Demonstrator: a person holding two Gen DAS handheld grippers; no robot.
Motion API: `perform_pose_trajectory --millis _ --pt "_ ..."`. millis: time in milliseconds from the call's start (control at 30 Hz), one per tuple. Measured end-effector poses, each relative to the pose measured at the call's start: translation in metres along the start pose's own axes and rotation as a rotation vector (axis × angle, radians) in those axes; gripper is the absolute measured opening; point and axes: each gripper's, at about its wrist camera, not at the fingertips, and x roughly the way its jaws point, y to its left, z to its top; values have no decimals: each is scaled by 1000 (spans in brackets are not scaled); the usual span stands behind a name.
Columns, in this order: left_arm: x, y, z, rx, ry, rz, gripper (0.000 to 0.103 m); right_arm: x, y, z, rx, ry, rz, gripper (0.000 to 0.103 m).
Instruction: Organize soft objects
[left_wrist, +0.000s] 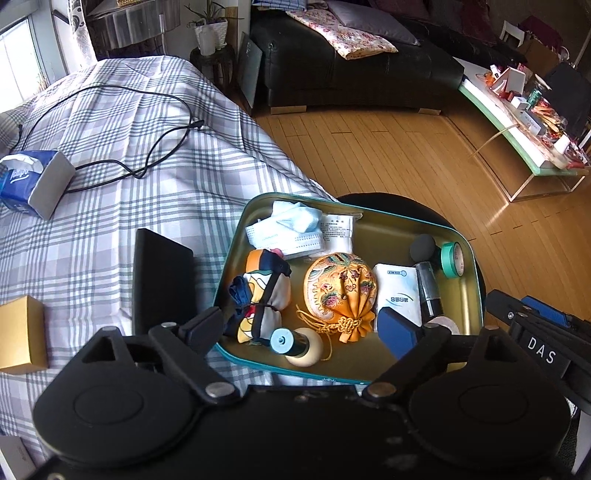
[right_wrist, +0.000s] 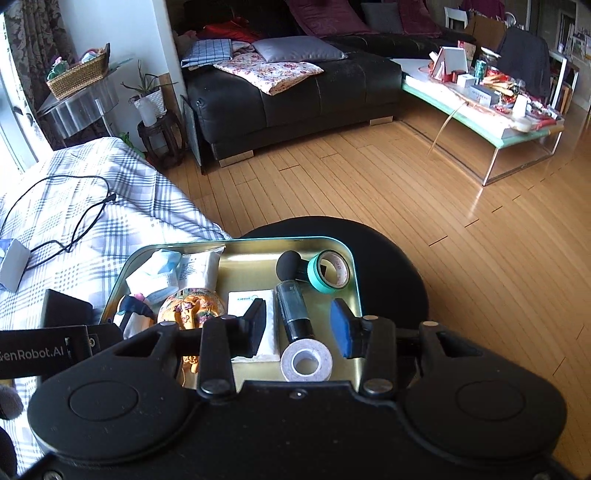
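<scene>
A teal-rimmed tray holds face masks, a knotted scarf and an embroidered pouch beside tape rolls. Above it, the left gripper gapes empty; the right gripper, part-open, grips nothing.

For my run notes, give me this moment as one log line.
left gripper: open, empty | right gripper: open, empty | tray: masks, pouch, tapes | both above tray

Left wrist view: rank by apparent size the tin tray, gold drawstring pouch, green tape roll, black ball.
1. tin tray, by far the largest.
2. gold drawstring pouch.
3. green tape roll.
4. black ball, looks only slightly smaller than the tape, so that last pair is unsure.
</scene>
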Motion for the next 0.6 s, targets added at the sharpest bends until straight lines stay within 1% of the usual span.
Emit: perform_pose_trajectory --millis 133,300,467,600 --pt "-14 10 -9 -14 -21 5 94 -11 8 -4 -16 -16 -13 42" --pt "-29 22 -21 -27 -49 23 99 -24 14 -9 -17 -31 -30 42" --pt "-44 33 -34 -39 -74 27 102 -34 22 -15 -39 -45 -55 42" --pt "-58 40 -41 -55 -94 20 102 -41 30 -18 -54 -54 -66 42"
